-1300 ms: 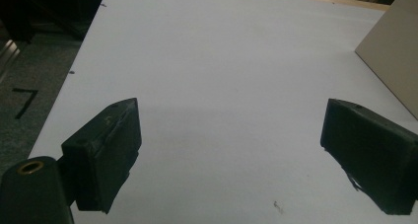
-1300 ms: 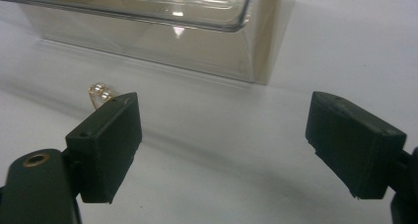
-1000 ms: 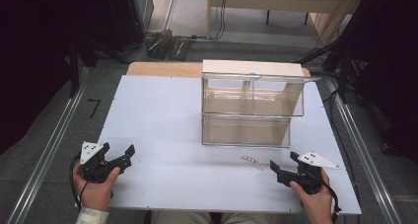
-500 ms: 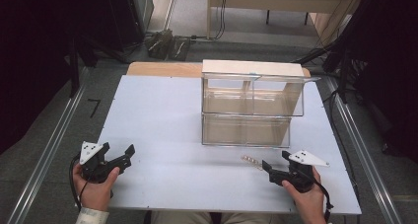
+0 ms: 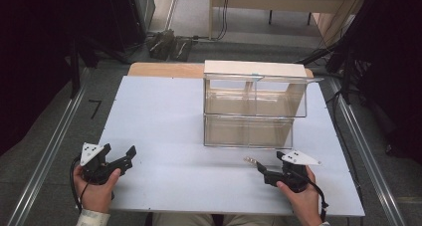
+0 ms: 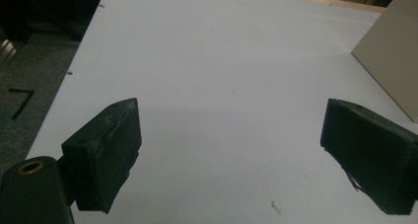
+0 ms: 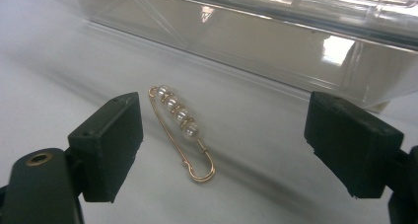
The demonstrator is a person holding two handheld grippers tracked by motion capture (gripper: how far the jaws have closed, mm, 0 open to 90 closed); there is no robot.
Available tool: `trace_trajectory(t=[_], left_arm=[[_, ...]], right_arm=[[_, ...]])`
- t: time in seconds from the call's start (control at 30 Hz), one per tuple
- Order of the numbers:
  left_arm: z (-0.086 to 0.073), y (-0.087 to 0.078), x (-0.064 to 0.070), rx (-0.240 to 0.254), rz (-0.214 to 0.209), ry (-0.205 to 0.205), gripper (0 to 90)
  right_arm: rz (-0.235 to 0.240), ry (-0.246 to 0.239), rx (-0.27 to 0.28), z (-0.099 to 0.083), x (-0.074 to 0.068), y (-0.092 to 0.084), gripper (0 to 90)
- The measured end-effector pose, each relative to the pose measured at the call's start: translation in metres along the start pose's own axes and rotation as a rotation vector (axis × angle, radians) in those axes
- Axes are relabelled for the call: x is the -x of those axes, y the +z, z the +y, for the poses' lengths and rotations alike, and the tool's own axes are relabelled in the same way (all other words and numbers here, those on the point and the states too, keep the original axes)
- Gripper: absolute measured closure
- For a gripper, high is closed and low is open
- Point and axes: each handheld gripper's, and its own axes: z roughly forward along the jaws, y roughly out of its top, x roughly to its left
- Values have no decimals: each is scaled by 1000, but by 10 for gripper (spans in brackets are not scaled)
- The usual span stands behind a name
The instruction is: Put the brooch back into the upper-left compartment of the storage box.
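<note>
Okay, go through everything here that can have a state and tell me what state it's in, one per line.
Left gripper: open, holding nothing, over bare table.
Right gripper: open, jaws either side of the pin, not gripping it.
Pearl pin: lying flat on the table, clasp looks closed.
Clear drawer box: upright, both drawers look shut.

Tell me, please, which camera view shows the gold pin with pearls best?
The right gripper view shows it best: the pearl safety pin lies close on the white table, between the open jaws of the right gripper, four pearls distinct. In the high view the pin is a tiny pale streak.
</note>
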Motion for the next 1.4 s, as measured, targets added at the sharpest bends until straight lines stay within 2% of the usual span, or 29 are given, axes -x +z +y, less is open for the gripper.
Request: trace_trajectory(t=[0.27, 0.33, 0.7, 0.97, 1.13, 1.23, 1.3, 1.33, 1.37, 1.4], left_arm=[[0, 0, 0, 0, -3, -1, 92], [0, 0, 0, 0, -4, -2, 92], [0, 1, 0, -3, -9, -1, 93], [0, 1, 0, -6, -12, -1, 93], [0, 1, 0, -5, -14, -1, 93], [0, 1, 0, -7, -13, -1, 93], [0, 1, 0, -7, -15, -2, 93], [0, 1, 0, -7, -16, -2, 93], [0, 1, 0, -7, -15, -2, 93], [0, 1, 0, -8, -16, -2, 93]], right_arm=[[-1, -21, -28, 1, -6, 9, 170], [-7, -38, -49, 1, -8, 14, 179], [-33, -68, -121, 4, -13, 22, 226], [-59, -98, -131, 4, -17, 23, 245], [-39, -138, -121, 3, -20, 22, 364], [-9, -149, -114, 2, -21, 21, 481], [-6, -147, -113, 2, -21, 21, 509], [2, -143, -110, 2, -20, 20, 605], [2, -143, -110, 2, -20, 20, 605], [5, -136, -106, 2, -19, 20, 688]])
